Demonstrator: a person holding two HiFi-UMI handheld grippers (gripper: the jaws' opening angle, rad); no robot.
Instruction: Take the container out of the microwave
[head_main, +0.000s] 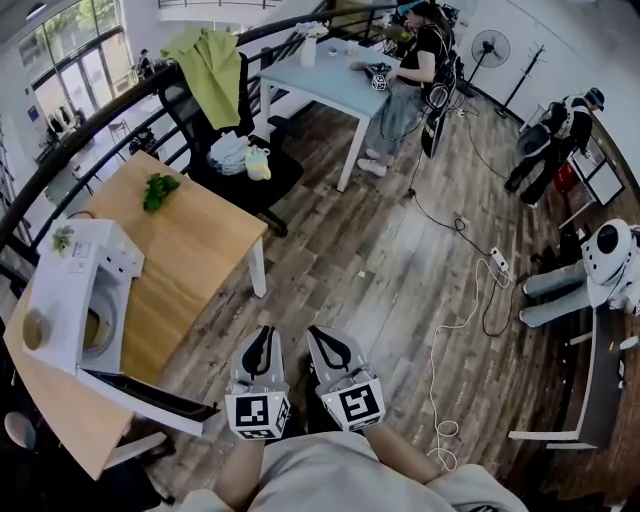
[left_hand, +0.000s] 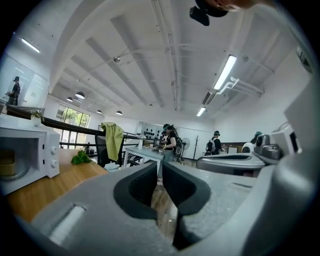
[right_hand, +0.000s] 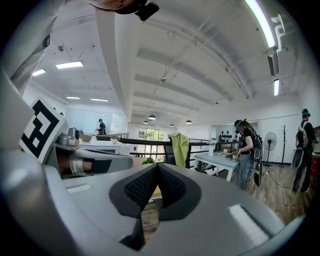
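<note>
Bright, even light from ceiling strip lights and windows; fisheye bending, dark corners throughout.

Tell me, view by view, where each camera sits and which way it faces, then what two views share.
Head view: on the person's head, facing steeply down at the floor and the open microwave on the wooden table; both forearms, left gripper and right gripper show.
Left gripper view: on the left gripper, facing level across the room; its jaws, slightly apart, empty.
Right gripper view: on the right gripper, facing likewise; its jaws closed, empty.
Shared: both gripper views show the green cloth.
</note>
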